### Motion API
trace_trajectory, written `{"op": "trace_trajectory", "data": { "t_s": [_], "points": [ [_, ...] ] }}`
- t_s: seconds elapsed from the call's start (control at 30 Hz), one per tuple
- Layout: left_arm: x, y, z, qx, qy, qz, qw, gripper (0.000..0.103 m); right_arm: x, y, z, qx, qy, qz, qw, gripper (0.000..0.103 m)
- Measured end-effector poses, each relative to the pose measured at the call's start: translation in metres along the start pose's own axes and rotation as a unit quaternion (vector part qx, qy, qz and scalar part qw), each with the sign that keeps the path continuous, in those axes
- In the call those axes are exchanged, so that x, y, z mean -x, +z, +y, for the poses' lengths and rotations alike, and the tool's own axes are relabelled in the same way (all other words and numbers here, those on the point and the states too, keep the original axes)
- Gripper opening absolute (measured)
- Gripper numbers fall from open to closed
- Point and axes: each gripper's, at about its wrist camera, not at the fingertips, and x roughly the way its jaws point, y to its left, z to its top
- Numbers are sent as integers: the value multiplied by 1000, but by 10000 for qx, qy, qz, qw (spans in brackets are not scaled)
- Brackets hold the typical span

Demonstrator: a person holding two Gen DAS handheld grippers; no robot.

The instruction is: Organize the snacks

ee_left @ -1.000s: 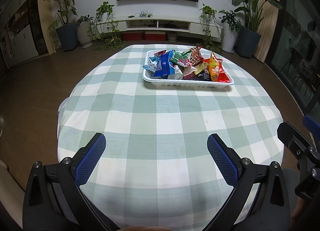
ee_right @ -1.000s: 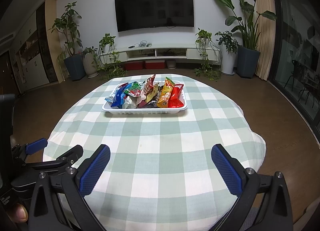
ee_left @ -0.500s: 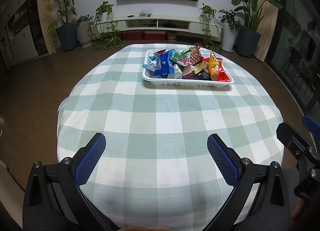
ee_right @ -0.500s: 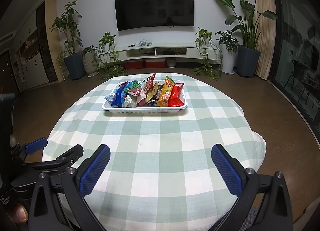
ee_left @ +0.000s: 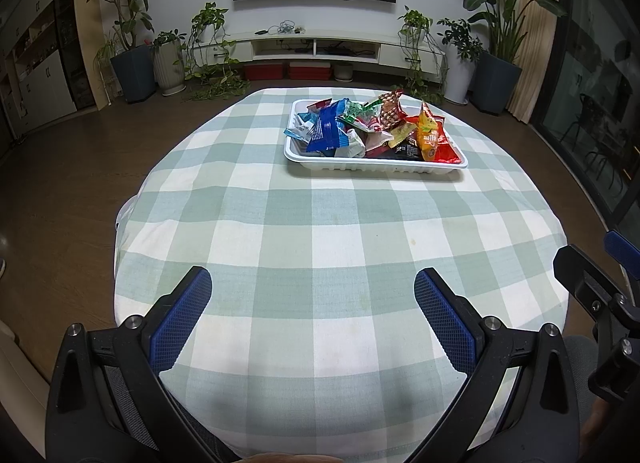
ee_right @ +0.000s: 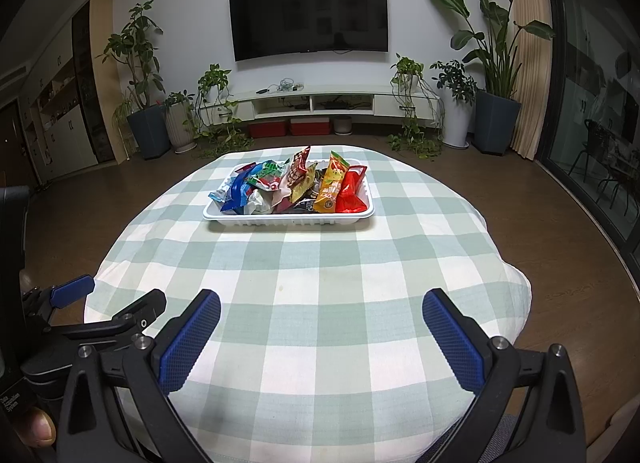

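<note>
A white tray (ee_left: pixel 372 165) full of several snack packets (ee_left: pixel 332 129) sits on the far side of the round table, also in the right wrist view (ee_right: pixel 288 219). The packets include a blue one, an orange one (ee_right: pixel 330 183) and a red one (ee_right: pixel 352 191). My left gripper (ee_left: pixel 312 307) is open and empty over the table's near edge. My right gripper (ee_right: pixel 320 327) is open and empty, also at the near edge, to the right of the left one. Both are far from the tray.
The table is covered with a green and white checked cloth (ee_left: pixel 320 231). Beyond it are a TV console (ee_right: pixel 316 101), a wall TV (ee_right: pixel 308 15) and potted plants (ee_right: pixel 496 111). Wooden floor surrounds the table.
</note>
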Motion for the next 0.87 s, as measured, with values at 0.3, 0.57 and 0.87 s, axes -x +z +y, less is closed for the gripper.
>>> {"op": "trace_trajectory", "data": {
  "t_s": [0.3, 0.57, 0.87],
  "points": [
    [-1, -1, 0, 10, 6, 17, 10000, 103, 1, 1, 0, 1, 2, 12, 10000, 103],
    [-7, -5, 1, -32, -19, 125, 9999, 103, 6, -17, -2, 0, -1, 68, 10000, 103],
    [-8, -3, 1, -114, -27, 33, 9999, 103, 21, -38, -8, -20, 3, 130, 9999, 103]
  ]
}}
